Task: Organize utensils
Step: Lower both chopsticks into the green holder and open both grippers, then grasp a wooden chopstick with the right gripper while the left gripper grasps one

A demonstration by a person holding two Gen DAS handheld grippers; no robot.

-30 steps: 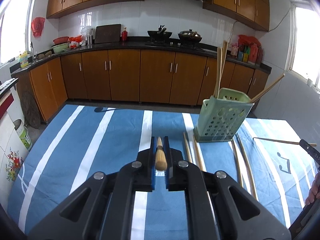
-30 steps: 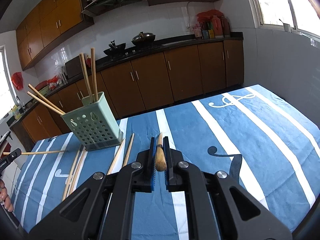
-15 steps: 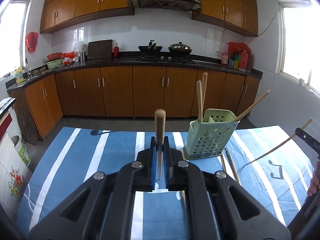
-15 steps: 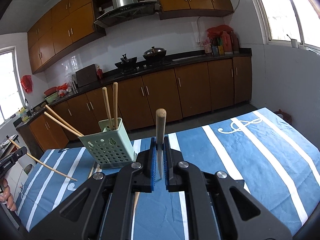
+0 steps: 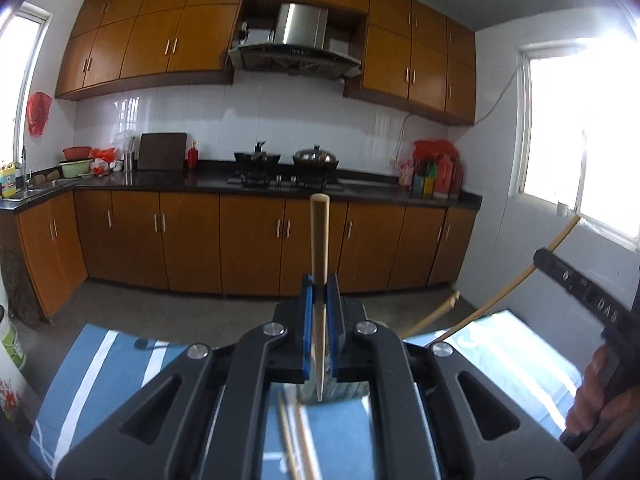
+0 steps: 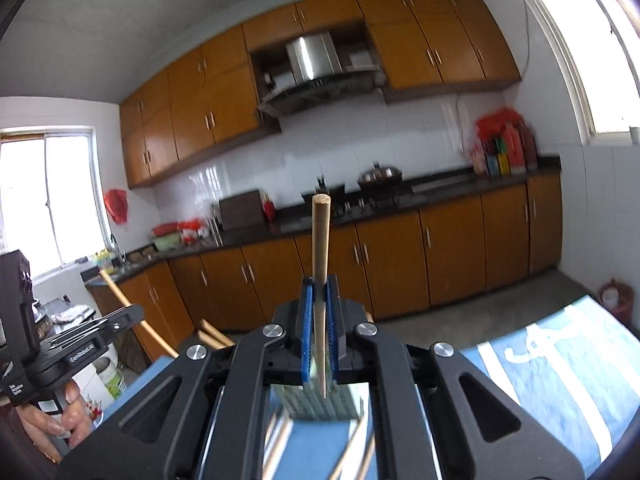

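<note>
My left gripper (image 5: pixel 319 280) is shut on a wooden chopstick (image 5: pixel 319 240) that stands upright, its tip pointing down over the green utensil holder (image 5: pixel 340 390), which is mostly hidden beneath the fingers. My right gripper (image 6: pixel 319 280) is shut on another wooden chopstick (image 6: pixel 320 240), also upright, tip down over the same green holder (image 6: pixel 320 404). The right gripper with its chopstick (image 5: pixel 520 276) shows at the right of the left wrist view. Chopsticks in the holder (image 6: pixel 120 296) lean out at the left.
Loose chopsticks (image 5: pixel 298 440) lie on the blue striped tablecloth (image 5: pixel 104 368) in front of the holder, more of them in the right wrist view (image 6: pixel 280 436). Brown kitchen cabinets (image 5: pixel 192 240) and a stove counter stand beyond the table's far edge.
Both grippers have tilted upward and moved in over the green holder. The chopsticks have swung from lying flat to standing upright with tips down; the holder now sits under the fingers.
</note>
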